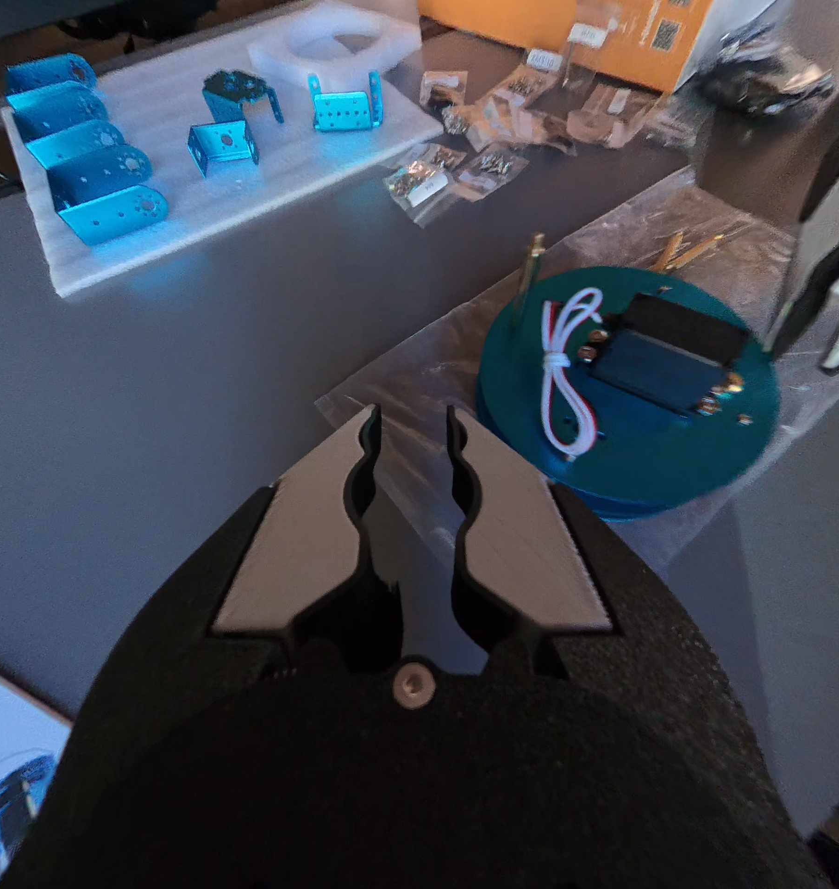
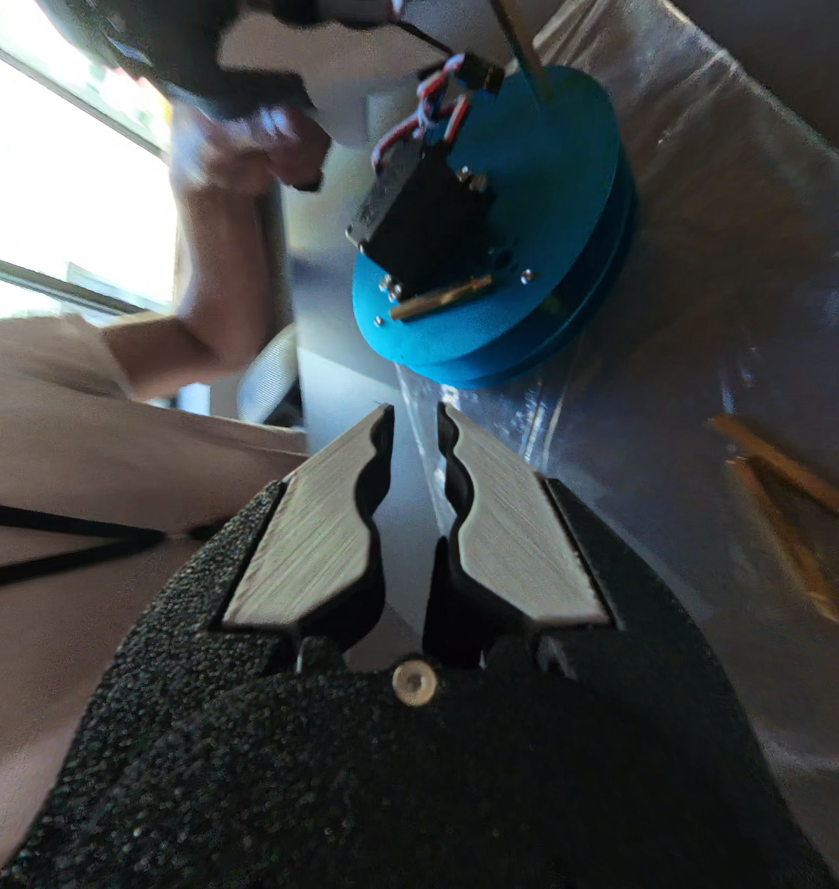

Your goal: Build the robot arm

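Far left, shiny blue bent-metal brackets (image 1: 95, 158) sit on a white foam sheet (image 1: 244, 192). The left gripper (image 1: 413, 418) hangs empty, jaws apart, near a clear plastic bag (image 1: 408, 365). Just right, the round blue metal disc carrying a black servo block (image 1: 629, 389) (looks stiff, heavyish; its rim seems the safest hold). The right gripper (image 2: 415, 416), also parted and empty, is near its edge.
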Demonstrator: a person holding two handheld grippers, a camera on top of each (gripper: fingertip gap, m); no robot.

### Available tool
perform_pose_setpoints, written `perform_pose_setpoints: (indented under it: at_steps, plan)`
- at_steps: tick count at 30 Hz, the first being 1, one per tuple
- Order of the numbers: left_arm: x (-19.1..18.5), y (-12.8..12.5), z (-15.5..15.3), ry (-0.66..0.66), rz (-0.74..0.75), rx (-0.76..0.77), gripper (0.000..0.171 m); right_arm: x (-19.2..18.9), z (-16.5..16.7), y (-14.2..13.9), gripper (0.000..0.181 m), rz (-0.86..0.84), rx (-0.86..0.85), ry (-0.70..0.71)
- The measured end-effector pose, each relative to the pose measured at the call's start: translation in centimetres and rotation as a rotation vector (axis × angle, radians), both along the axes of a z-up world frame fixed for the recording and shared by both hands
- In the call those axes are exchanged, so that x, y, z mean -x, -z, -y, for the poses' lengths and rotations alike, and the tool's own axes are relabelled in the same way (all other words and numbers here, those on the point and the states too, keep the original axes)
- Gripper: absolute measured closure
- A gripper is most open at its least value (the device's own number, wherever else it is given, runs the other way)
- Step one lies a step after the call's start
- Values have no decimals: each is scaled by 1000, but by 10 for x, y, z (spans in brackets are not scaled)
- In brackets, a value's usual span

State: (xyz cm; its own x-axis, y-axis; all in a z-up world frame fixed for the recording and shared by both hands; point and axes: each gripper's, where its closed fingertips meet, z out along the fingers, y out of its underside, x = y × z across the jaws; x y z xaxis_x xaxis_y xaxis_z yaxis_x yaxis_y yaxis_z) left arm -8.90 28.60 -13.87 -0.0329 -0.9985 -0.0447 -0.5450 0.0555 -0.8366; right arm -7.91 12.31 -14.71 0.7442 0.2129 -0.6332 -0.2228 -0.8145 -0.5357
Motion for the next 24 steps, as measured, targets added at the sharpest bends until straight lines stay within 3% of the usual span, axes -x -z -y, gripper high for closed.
perform_pose_setpoints:
  at_steps: [2,4,6,8,13,24]
  plan:
    - [15,-8,14,34,46,-1,145,-12,5,-2,165,237,-72,-80]
    - [31,-15,36,92,97,-7,146,-19,-5,-15,161,442,-251,-196]
    - [44,-16,68,184,119,30,146,-19,-19,-20,159,569,-400,-350]
    - [51,-15,95,239,121,68,145,-21,-35,-22,163,560,-463,-422]
    - [52,-15,126,247,138,92,145,-14,-41,-14,152,321,-348,-641]
    - [26,-26,125,117,146,-32,146,-12,-41,-8,174,499,-443,-765]
